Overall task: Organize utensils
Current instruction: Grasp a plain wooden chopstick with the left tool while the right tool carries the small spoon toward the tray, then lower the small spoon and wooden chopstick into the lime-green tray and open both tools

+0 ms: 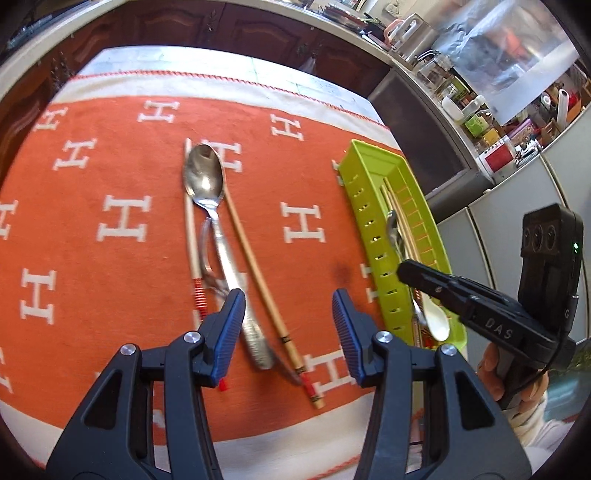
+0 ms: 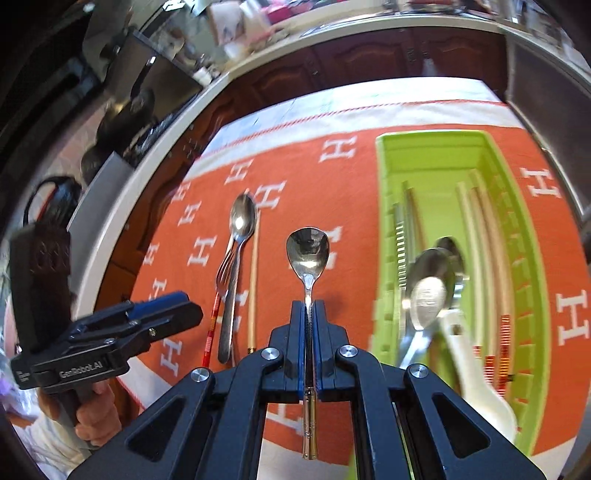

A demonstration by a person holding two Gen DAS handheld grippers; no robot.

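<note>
My left gripper is open above a large metal spoon lying on the orange cloth, with a fork under it and two chopsticks beside it. My right gripper is shut on the handle of a small metal spoon, held above the cloth just left of the green tray. The tray holds spoons, a white ceramic spoon and chopsticks. The right gripper shows in the left wrist view, over the tray.
The table's far edge borders dark wooden cabinets. A cluttered counter runs along the right. The left gripper also shows in the right wrist view, at the cloth's left side.
</note>
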